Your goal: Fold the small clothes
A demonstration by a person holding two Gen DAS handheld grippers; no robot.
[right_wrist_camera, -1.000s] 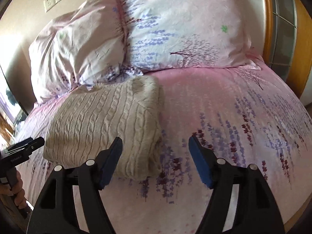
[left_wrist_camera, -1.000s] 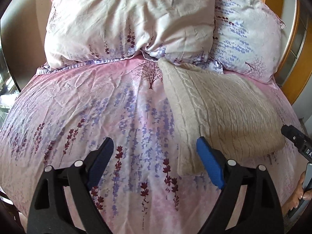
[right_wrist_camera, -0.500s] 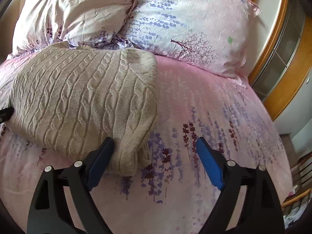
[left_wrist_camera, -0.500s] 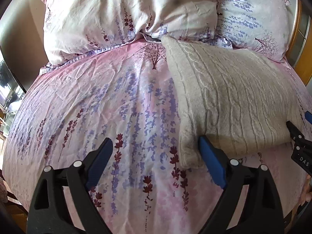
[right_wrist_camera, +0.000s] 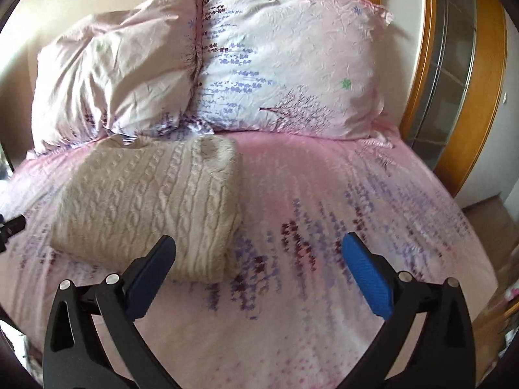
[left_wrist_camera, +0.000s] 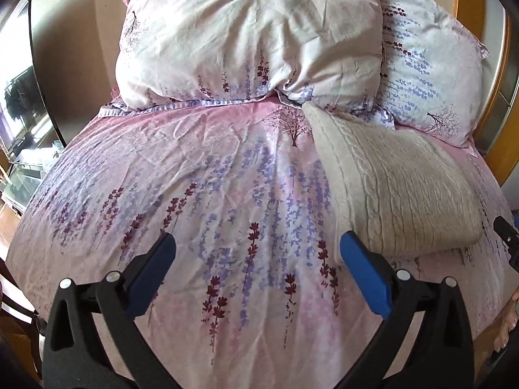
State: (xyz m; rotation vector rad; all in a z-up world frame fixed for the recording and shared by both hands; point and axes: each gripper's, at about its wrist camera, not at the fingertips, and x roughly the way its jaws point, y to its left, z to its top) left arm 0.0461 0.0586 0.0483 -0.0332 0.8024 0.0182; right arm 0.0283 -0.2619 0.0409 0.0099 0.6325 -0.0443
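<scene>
A cream cable-knit sweater (left_wrist_camera: 399, 188) lies folded into a thick rectangle on the pink flowered bedsheet (left_wrist_camera: 207, 188), just below the pillows. It also shows in the right wrist view (right_wrist_camera: 152, 207). My left gripper (left_wrist_camera: 258, 259) is open and empty, above the sheet to the left of the sweater's near corner. My right gripper (right_wrist_camera: 259, 261) is open and empty, above the sheet at the sweater's near right corner, with its left finger (right_wrist_camera: 152, 269) in front of the fold.
Two flowered pillows (left_wrist_camera: 253, 35) (right_wrist_camera: 285, 64) lean against the wall at the head of the bed. A wooden frame (right_wrist_camera: 454, 97) stands at the right. A dark screen and shelf (left_wrist_camera: 22, 123) are at the far left. The right gripper's tip (left_wrist_camera: 506, 233) shows at the edge of the left wrist view.
Both grippers have pulled back and up from the sweater. The sweater lies unmoved and both stay open.
</scene>
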